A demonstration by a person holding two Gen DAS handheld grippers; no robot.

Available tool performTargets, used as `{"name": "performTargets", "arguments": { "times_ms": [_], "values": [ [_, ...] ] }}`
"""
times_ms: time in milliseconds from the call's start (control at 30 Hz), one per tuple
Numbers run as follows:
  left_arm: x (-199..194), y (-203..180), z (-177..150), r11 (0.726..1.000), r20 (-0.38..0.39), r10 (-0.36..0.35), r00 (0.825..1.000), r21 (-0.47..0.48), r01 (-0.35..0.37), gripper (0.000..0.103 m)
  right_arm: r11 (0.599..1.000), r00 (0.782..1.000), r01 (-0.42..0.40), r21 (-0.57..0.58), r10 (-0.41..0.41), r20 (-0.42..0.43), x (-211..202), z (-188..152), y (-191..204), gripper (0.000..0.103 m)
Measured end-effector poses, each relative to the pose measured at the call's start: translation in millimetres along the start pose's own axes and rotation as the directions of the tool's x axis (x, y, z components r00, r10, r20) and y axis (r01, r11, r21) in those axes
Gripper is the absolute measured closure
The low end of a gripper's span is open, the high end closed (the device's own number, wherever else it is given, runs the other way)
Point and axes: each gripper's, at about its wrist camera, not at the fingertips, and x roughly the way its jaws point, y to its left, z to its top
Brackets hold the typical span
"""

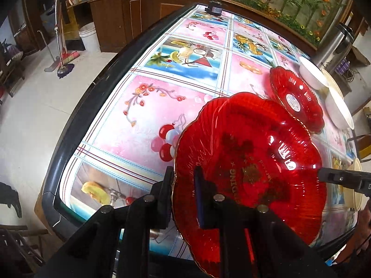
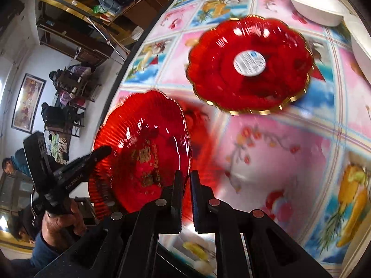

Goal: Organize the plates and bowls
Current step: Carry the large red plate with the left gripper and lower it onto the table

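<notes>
A large red scalloped glass plate point(image 1: 250, 157) point(image 2: 143, 153) hangs tilted above the table point(image 1: 139, 115), held at two sides. My left gripper point(image 1: 183, 185) is shut on its near rim; in the right wrist view this gripper point(image 2: 104, 150) reaches the plate from the left. My right gripper point(image 2: 186, 185) is shut on the opposite rim, and in the left wrist view its tip point(image 1: 324, 173) meets the plate from the right. A smaller red plate point(image 1: 296, 99) point(image 2: 250, 64) with a round white sticker lies on the table beyond.
Two white bowls point(image 1: 313, 73) point(image 1: 338, 106) stand behind the smaller plate, near the table's right side. A cream plate point(image 1: 357, 185) shows at the right edge. The table has a raised black rim point(image 1: 76, 125); floor, broom and bucket point(image 1: 88, 37) lie left.
</notes>
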Motion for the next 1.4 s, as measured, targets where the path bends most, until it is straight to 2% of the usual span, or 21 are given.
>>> {"name": "performTargets", "arguments": {
  "times_ms": [133, 167, 200, 267, 567, 867, 1000, 1400],
  "values": [
    [1, -8, -6, 1.0, 0.009, 0.009, 1.0, 0.011, -0.009, 0.085, 1.0, 1.0, 0.014, -0.018, -0.014, 0.021, -7, -6, -2, 0.093],
    [0, -10, -8, 1.0, 0.011, 0.012, 1.0, 0.012, -0.012, 0.078, 1.0, 0.999, 0.02, -0.018, -0.019, 0.029, -11, -7, -3, 0.093],
    [-1, -11, -10, 1.0, 0.011, 0.01, 1.0, 0.011, -0.01, 0.067, 1.0, 0.999, 0.015, -0.015, -0.015, 0.034, -14, -9, -3, 0.093],
    [-5, -10, -12, 1.0, 0.024, 0.015, 1.0, 0.002, -0.015, 0.055, 1.0, 0.999, -0.01, -0.019, 0.01, 0.044, -22, -10, -4, 0.093],
    [-31, -8, -21, 0.998, 0.051, 0.026, 0.998, -0.05, -0.023, 0.051, 0.999, 0.993, -0.045, -0.016, 0.047, 0.108, -49, -11, -12, 0.093],
    [-56, -19, -20, 0.999, 0.072, 0.036, 0.997, -0.038, -0.033, 0.047, 0.996, 0.991, -0.076, 0.05, 0.071, 0.112, -57, -12, -35, 0.093],
    [-65, -27, -16, 0.999, 0.076, 0.024, 0.997, -0.027, -0.022, 0.042, 0.995, 0.99, -0.082, 0.05, 0.076, 0.117, -59, -8, -38, 0.093],
    [-75, -62, 3, 0.998, 0.059, -0.056, 0.997, 0.046, 0.053, 0.042, 0.995, 0.989, -0.073, 0.066, 0.064, 0.133, -71, -5, -52, 0.093]
  ]
}}
